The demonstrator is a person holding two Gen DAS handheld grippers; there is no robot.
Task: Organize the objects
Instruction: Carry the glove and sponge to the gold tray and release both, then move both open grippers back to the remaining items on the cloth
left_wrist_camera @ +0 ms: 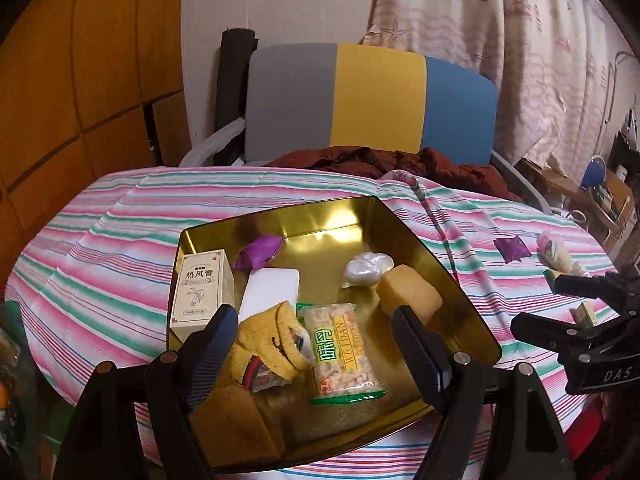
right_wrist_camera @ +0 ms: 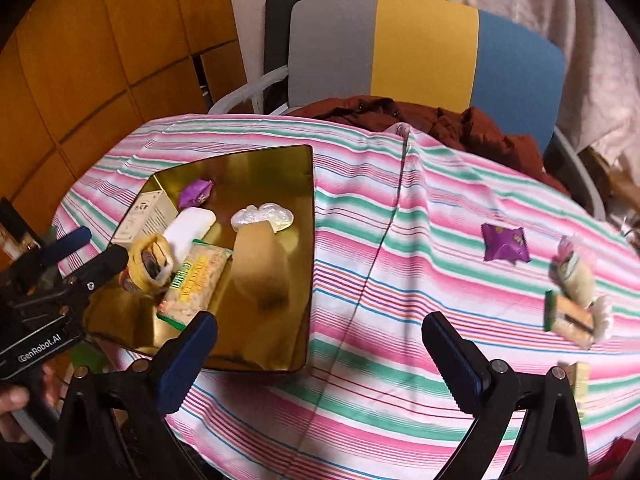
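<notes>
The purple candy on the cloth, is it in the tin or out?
Out. The purple candy lies on the striped cloth, apart from the tin.

Two wrist fisheyes, both tilted down across the striped bench toward the chair.

The left wrist view sits close above the gold tin tray (left_wrist_camera: 280,216), looking forward between its own fingers, with the tray filling the centre and the chair back (left_wrist_camera: 372,100) at 12 o'clock; the right hand-held gripper (left_wrist_camera: 560,304) shows at 3 o'clock. The right wrist view hangs further right and a little higher over the bench (right_wrist_camera: 400,240), the same tray (right_wrist_camera: 240,160) now at 9 to 10 o'clock, the chair back (right_wrist_camera: 424,48) at 12, and the left hand-held gripper (right_wrist_camera: 96,252) at 9. Both views share the tray, the chair, the wooden wall and the purple packet (left_wrist_camera: 512,249) (right_wrist_camera: 505,242).
</notes>
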